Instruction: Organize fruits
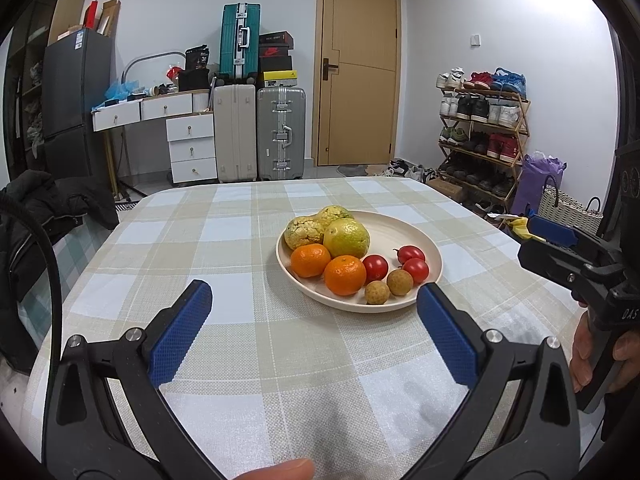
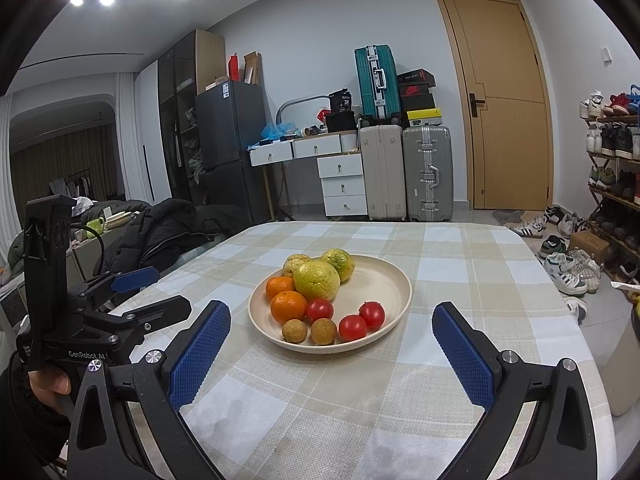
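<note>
Currently, all fruit was seen piled on the cream plate (image 1: 424,248) mid-table: three yellow-green citrus (image 1: 346,237) at the back, two oranges (image 1: 345,275) just in front and touching, three red tomatoes (image 1: 375,267) and two brown longans (image 1: 377,292) by the near rim. The left gripper (image 1: 314,304) was held spread wide and empty, short of the plate, over the checked tablecloth (image 1: 224,240). The right gripper (image 2: 331,324) was likewise held wide apart, nothing gripped, just before the plate's near rim.
</note>
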Action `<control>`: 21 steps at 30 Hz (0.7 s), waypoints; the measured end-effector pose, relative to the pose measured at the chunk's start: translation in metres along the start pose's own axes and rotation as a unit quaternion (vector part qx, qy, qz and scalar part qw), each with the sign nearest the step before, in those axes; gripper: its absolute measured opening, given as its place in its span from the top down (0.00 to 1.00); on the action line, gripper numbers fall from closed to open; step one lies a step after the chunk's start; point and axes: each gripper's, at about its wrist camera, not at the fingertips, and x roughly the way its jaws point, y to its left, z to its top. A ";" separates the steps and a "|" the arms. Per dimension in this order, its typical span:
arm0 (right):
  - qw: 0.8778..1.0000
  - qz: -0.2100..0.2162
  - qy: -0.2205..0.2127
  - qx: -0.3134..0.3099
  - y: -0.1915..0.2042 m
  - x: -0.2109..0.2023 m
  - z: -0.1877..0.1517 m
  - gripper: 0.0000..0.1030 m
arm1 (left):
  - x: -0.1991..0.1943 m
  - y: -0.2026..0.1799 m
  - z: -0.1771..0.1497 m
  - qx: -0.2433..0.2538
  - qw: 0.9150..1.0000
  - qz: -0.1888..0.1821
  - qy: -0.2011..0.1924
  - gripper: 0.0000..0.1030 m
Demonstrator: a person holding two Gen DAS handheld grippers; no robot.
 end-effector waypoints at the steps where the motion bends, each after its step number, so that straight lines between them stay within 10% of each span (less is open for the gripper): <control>1: 1.000 0.000 0.000 -0.001 0.000 0.000 0.000 0.00 | 0.000 0.000 0.000 0.000 1.000 -0.001 0.000 0.01; 21: 1.000 0.001 0.000 -0.003 0.001 -0.002 0.000 0.00 | 0.000 0.000 0.000 0.000 1.000 -0.001 0.000 0.01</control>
